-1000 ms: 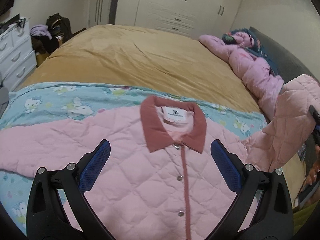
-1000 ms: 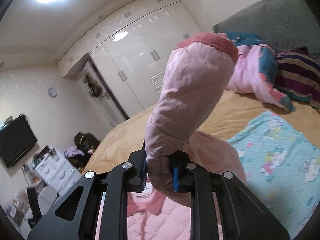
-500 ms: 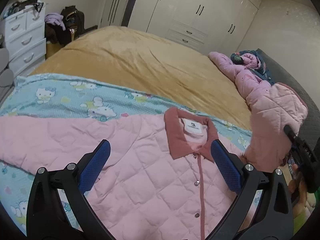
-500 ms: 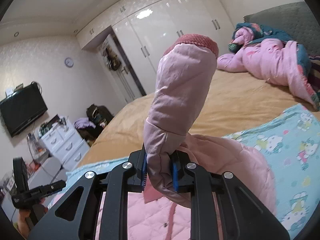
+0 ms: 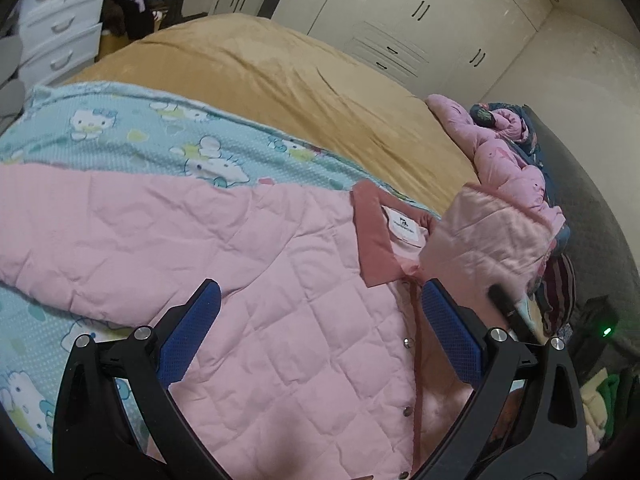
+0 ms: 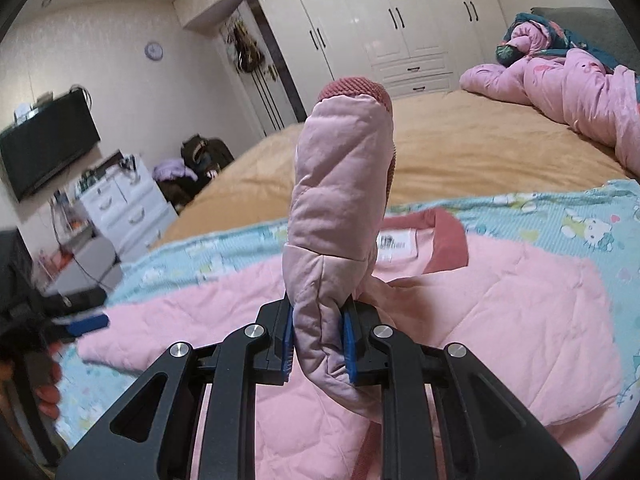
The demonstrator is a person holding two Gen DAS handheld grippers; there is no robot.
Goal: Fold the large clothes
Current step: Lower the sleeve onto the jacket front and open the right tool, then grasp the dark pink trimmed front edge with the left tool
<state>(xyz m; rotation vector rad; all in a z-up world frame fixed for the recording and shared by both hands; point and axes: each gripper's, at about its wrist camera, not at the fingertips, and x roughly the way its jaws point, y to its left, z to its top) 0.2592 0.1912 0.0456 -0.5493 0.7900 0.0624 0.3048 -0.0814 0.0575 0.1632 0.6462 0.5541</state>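
the pink quilted jacket (image 5: 256, 300) lies front-up on the cartoon-cat sheet (image 5: 160, 136) at the near edge of the bed (image 5: 280, 76), its dusty-rose collar (image 5: 370, 240) toward the wardrobe (image 6: 400, 20). the right gripper (image 6: 318, 344) is clamped on the jacket's sleeve (image 6: 340, 200), which stands up over the collar (its ribbed cuff on top). the left gripper (image 5: 320, 328) hovers over the jacket's chest with its jaws spread and nothing between them.

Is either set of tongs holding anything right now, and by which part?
The right tongs are shut on the pink jacket's sleeve, below its cuff. The left tongs are open and empty.
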